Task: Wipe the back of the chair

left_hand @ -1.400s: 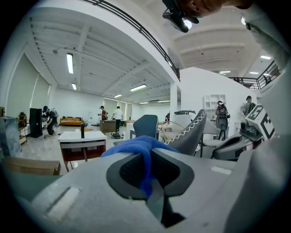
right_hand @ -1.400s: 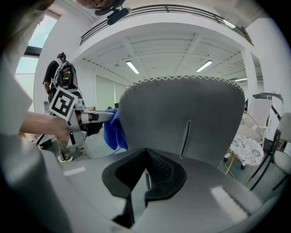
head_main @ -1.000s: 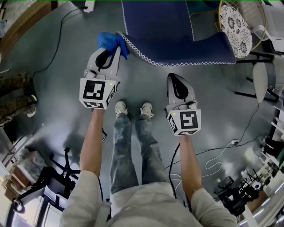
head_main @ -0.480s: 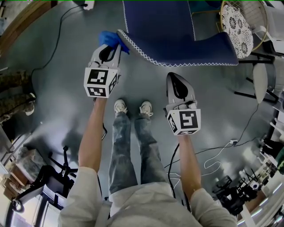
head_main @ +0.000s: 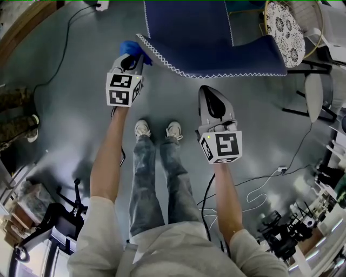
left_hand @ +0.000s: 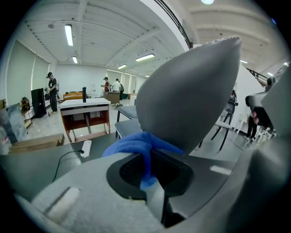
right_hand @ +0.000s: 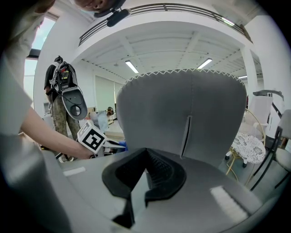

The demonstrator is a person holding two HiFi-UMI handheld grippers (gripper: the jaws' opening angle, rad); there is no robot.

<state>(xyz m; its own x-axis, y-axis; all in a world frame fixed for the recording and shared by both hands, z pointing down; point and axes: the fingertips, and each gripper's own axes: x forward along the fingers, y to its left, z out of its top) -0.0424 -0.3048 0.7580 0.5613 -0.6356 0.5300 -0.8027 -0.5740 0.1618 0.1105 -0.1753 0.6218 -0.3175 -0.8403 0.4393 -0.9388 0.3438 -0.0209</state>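
Observation:
The chair's back (head_main: 216, 48) is blue with white zigzag trim and stands ahead of me in the head view. My left gripper (head_main: 136, 58) is shut on a blue cloth (head_main: 130, 47), pressed against the back's left edge. In the left gripper view the cloth (left_hand: 136, 145) bunches between the jaws, touching the grey-looking chair back (left_hand: 191, 95). My right gripper (head_main: 208, 91) hangs shut and empty a little short of the back's middle. The right gripper view faces the chair back (right_hand: 182, 113), with the left gripper's marker cube (right_hand: 93, 139) at its left side.
A round white patterned seat (head_main: 286, 32) stands right of the chair. Cables (head_main: 259, 186) trail over the grey floor at right, and a power strip (head_main: 101, 5) lies at far left. An office chair base (head_main: 70, 211) is behind me. A table (left_hand: 86, 109) and people stand farther off.
My left gripper has slid forward along the chair back's left edge with the cloth. The right gripper has barely shifted.

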